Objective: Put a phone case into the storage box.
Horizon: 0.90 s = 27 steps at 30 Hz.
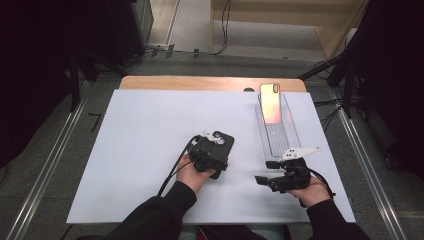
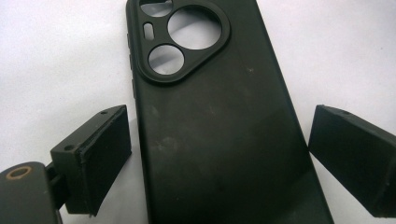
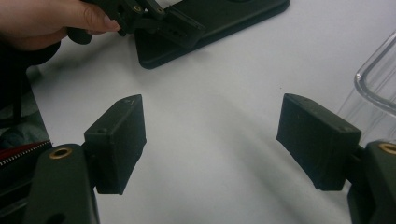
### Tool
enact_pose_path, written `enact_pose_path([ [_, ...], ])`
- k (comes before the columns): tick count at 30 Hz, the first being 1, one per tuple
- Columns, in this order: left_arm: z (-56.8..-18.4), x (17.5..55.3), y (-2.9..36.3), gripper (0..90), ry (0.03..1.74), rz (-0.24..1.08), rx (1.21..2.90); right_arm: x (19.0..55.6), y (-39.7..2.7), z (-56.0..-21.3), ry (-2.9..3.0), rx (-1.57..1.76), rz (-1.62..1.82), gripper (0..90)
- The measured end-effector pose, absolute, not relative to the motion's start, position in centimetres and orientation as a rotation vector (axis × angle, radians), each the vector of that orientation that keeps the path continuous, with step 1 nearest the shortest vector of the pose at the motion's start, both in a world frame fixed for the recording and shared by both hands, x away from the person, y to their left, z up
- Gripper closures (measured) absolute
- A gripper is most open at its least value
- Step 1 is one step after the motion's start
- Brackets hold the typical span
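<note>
My left gripper [image 2: 219, 154] is down over the black phone case [image 2: 219, 130], which lies flat on the white desk [image 1: 140, 140] near its middle, camera cutouts pointing away from me. The fingers [image 2: 100, 161] stand wide on either side of the case with a gap at each edge, so nothing is gripped. In the high view that gripper [image 1: 212, 155] covers the case's near end. My right gripper [image 3: 210, 144] hovers over bare desk with its fingers [image 3: 119, 140] spread and empty, just beside a clear plastic tray [image 1: 277, 135] that has a pink phone case [image 1: 270, 103] propped at its far end
</note>
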<state>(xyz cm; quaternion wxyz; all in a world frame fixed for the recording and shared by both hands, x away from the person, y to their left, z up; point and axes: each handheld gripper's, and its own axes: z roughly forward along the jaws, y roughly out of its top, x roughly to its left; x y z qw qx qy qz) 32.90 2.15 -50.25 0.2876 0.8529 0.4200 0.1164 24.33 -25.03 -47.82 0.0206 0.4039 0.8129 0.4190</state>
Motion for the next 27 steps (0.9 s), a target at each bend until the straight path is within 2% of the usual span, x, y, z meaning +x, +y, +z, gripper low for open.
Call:
enact_pose_path([
  [18, -50.75, 32.09, 1.55, 8.5, 1.111, 0.416, 2.276, 24.37, -24.97, -47.85, 2.522, 1.246, 1.280, 21.8],
  [27, -50.70, 32.09, 1.78, 11.6, 1.122, 0.404, 2.257, 24.40, -25.09, -47.83, 2.519, 1.249, 1.279, 21.8],
])
